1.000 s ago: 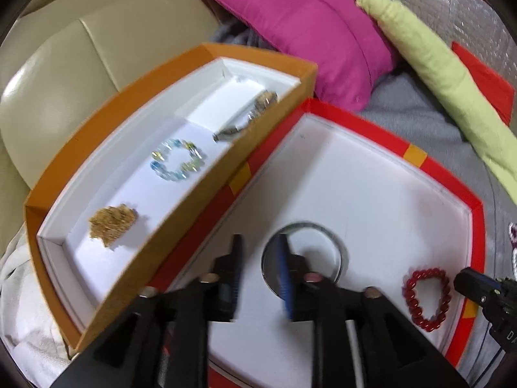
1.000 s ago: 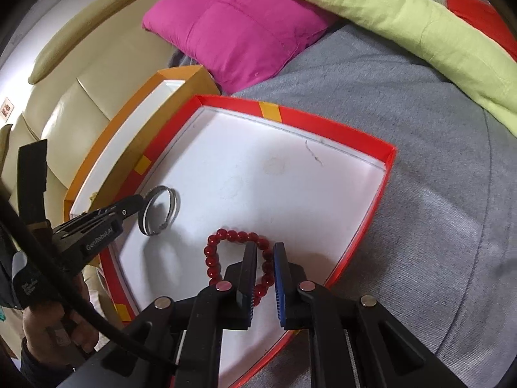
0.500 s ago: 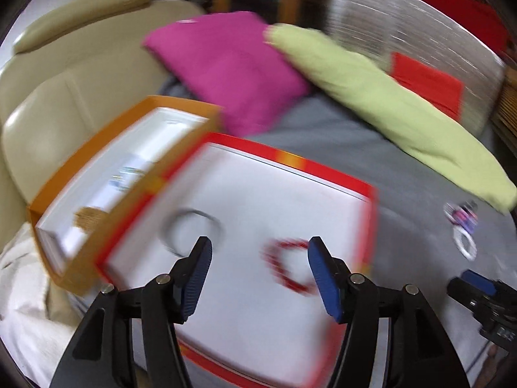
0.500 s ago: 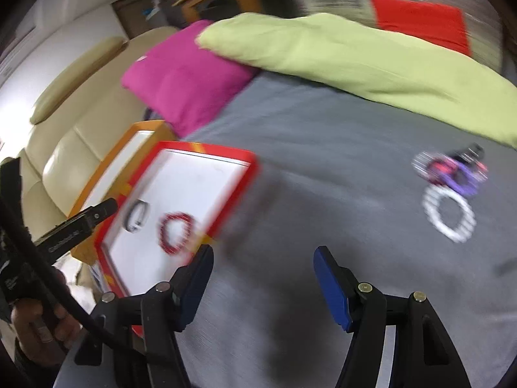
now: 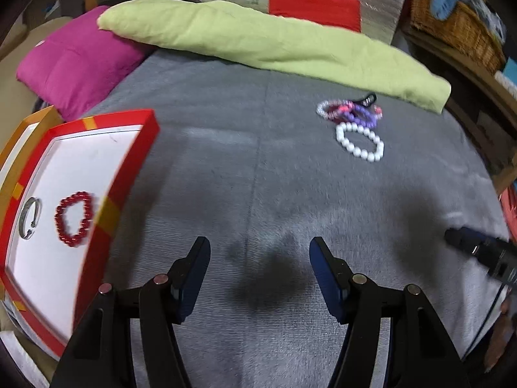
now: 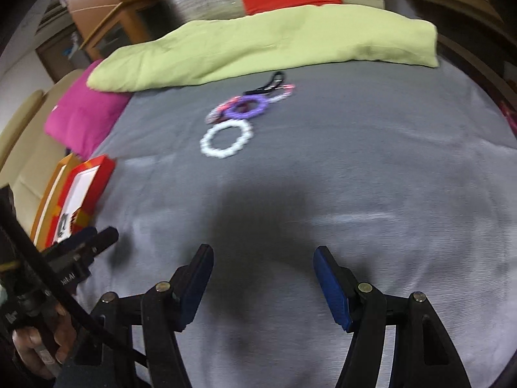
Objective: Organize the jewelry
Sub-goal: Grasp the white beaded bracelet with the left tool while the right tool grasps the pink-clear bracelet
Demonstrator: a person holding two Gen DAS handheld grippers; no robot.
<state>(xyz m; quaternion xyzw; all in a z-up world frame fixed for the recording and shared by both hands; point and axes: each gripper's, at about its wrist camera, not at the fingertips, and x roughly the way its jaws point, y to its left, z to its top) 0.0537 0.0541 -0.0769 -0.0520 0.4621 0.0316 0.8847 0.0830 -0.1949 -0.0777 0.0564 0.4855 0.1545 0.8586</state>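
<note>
Jewelry is split between a box lid and the bedspread; the red-rimmed tray (image 5: 129, 165) with a white floor sits at the left edge of the grey ribbed cover (image 5: 258, 194), holding a red bead bracelet (image 5: 73, 220) and, just beside it toward the tray's far wall, a silver bangle (image 5: 29, 216) lying flat with its long axis along the tray's length; an orange-rimmed box (image 5: 19, 135) touches the tray's outer side, its contents hidden. Well apart, near the green pillow (image 5: 274, 42), a white bead bracelet (image 5: 360, 142) of round, glossy beads lies flat, touching a tangled pile of purple and pink bands (image 5: 352, 111). Left gripper (image 5: 259, 271) and right gripper (image 6: 263, 274) both hover over bare cover with blue-padded jaws spread wide, holding nothing; a magenta cushion (image 5: 74, 68) lies behind the tray.
</note>
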